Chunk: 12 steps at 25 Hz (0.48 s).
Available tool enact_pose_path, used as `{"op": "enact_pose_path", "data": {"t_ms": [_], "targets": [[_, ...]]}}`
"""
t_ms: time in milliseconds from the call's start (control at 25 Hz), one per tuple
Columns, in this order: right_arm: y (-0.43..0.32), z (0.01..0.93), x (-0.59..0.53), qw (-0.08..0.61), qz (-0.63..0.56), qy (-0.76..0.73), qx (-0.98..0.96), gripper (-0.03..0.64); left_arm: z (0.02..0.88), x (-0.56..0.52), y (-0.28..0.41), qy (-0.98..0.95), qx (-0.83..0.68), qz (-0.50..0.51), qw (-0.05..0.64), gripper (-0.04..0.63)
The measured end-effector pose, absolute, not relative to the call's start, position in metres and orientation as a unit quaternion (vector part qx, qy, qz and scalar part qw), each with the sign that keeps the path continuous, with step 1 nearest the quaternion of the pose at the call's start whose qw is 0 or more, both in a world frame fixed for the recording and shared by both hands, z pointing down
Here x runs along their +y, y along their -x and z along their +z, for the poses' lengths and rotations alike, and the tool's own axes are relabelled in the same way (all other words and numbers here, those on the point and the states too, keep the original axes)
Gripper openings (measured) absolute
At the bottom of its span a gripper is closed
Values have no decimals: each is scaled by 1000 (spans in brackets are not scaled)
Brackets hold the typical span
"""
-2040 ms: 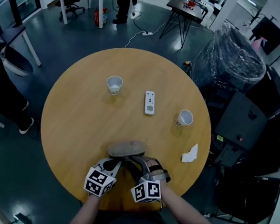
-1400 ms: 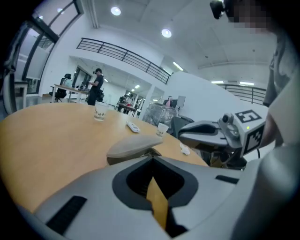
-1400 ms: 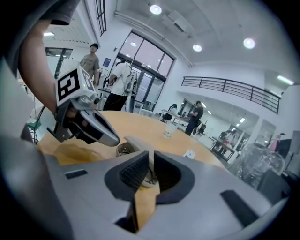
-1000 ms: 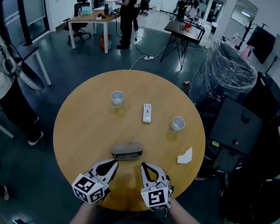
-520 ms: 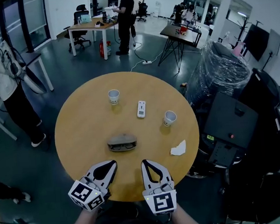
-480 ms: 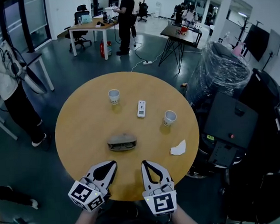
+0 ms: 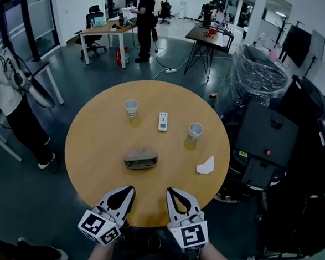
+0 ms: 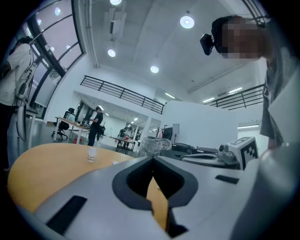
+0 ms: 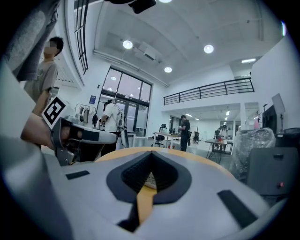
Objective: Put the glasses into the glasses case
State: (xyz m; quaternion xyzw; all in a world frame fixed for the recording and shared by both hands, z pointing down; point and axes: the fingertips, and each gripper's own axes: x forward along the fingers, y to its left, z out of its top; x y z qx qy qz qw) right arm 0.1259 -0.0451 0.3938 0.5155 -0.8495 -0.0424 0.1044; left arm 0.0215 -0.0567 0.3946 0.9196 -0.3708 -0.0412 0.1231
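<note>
The grey-brown glasses case (image 7: 140, 157) lies near the middle of the round wooden table (image 7: 92, 159). Dark glasses (image 7: 142, 163) show along its near side. Both grippers hover over the table's near edge, well short of the case. My left gripper (image 7: 129, 188) has its jaws together with nothing between them, and the same holds for my right gripper (image 7: 171, 190). In the left gripper view the left gripper (image 8: 152, 159) points across the table, tips meeting. In the right gripper view the tips of the right gripper (image 9: 150, 153) also meet. The case is hidden in both gripper views.
On the far half of the table stand a paper cup (image 7: 131, 107), a white remote (image 7: 162, 121) and a second cup (image 7: 195, 131). A crumpled tissue (image 7: 205, 165) lies at the right. A wrapped bulky object (image 7: 261, 75) and dark equipment stand to the right. People stand at the left and far back.
Both grippers have drawn back from the case to the table's near edge and risen. The case stays on the table, now farther from them.
</note>
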Motion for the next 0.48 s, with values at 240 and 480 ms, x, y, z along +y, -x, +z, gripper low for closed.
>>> {"op": "enact_pose_path", "data": {"t_ms": [240,480], "targets": [[-114,401,-49,112,-29,-521,-846,-14,398,-63,-18,-926,-353,-42,126,6],[-90,399,-58,118,-33,-520,-846,-14,398,-76,4,-923,-357,-44,136,6]]}}
